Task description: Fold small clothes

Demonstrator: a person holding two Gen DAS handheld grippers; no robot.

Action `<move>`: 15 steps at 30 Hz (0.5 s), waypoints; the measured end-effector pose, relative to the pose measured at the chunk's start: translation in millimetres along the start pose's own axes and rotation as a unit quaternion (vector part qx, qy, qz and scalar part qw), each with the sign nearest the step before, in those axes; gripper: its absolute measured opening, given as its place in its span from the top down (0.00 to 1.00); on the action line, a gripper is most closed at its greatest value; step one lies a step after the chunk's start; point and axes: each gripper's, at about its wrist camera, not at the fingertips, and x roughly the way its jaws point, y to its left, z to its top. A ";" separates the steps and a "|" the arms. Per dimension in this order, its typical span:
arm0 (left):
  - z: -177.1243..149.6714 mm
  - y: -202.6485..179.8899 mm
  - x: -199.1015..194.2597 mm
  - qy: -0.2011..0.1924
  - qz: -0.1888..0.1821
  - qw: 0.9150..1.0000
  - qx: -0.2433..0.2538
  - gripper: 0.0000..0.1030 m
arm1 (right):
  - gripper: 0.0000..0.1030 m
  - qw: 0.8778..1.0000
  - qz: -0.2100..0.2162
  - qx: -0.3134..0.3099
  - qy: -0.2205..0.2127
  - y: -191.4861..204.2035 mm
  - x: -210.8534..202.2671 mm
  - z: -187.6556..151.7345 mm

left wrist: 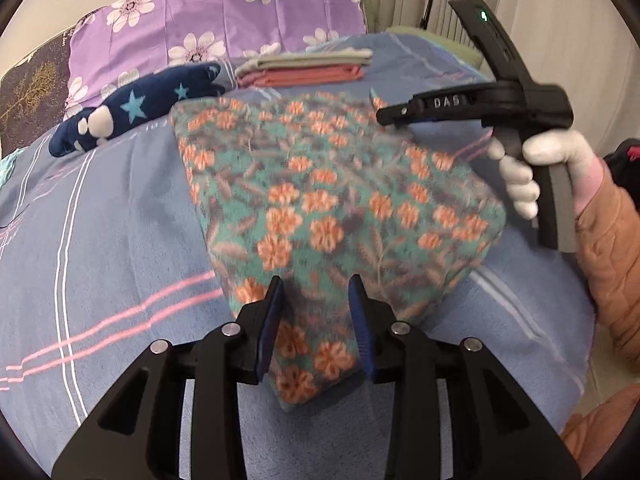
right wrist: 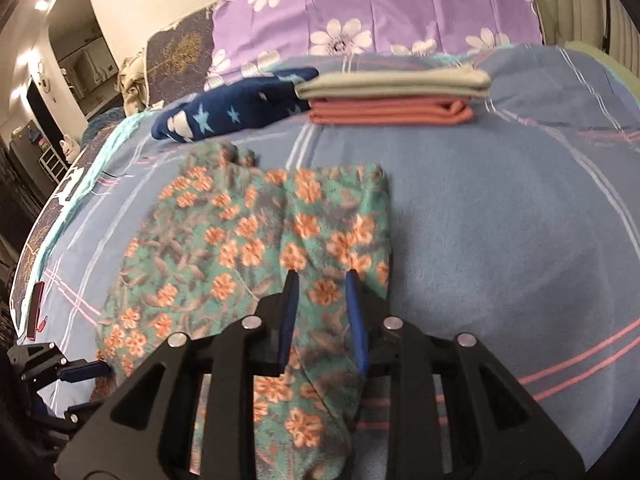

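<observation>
While both pairs of tongs hover over the bed (left wrist: 100, 216), the floral garment (left wrist: 320, 208) lies folded on the blue striped bedcover directly beneath and ahead of them. From the left wrist view, the left tongs (left wrist: 316, 308) stand parted, their blue pads on either side of the near corner of the cloth without visibly pressing it; the fabric runs under and between the two fingers. Beyond and to the right of these tongs, the right tongs (left wrist: 384, 114) appear from the side, held by a hand in a white glove (left wrist: 520, 176) with a peach quilted sleeve (left wrist: 608, 264) behind it; their tip sits over the far right edge of the garment. From the right wrist view, the right tongs show a clear gap between the blue pads, with the flowered cloth lying below and between them, not pinched. At the lower left of that view the left tongs reach in toward the garment's near left edge. Past the tongs, near the head of the bed, a dark blue star-patterned piece (right wrist: 236, 114) lies just beside a small stack: a grey-green folded cloth (right wrist: 396, 82) on top of a salmon-pink folded cloth (right wrist: 392, 114). Further beyond stands a purple pillow (right wrist: 380, 12) printed with white flowers.
</observation>
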 end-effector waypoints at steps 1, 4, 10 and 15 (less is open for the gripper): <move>3.2 0.2 -1.9 -0.005 -0.002 1.000 -0.001 0.66 | 0.75 1.000 0.003 -0.001 -0.002 0.3 -1.8 1.7; 15.9 3.3 -3.8 -0.016 0.010 1.000 0.007 0.66 | 0.75 1.000 0.010 0.000 -0.004 -0.3 2.1 18.7; 52.2 50.7 16.2 -0.022 0.039 0.998 -0.035 0.56 | 0.76 0.999 -0.011 0.017 0.037 -15.1 41.6 37.2; 56.7 79.7 54.1 0.010 0.142 0.990 -0.014 0.51 | 0.70 0.999 0.005 0.037 0.018 -26.1 35.5 29.6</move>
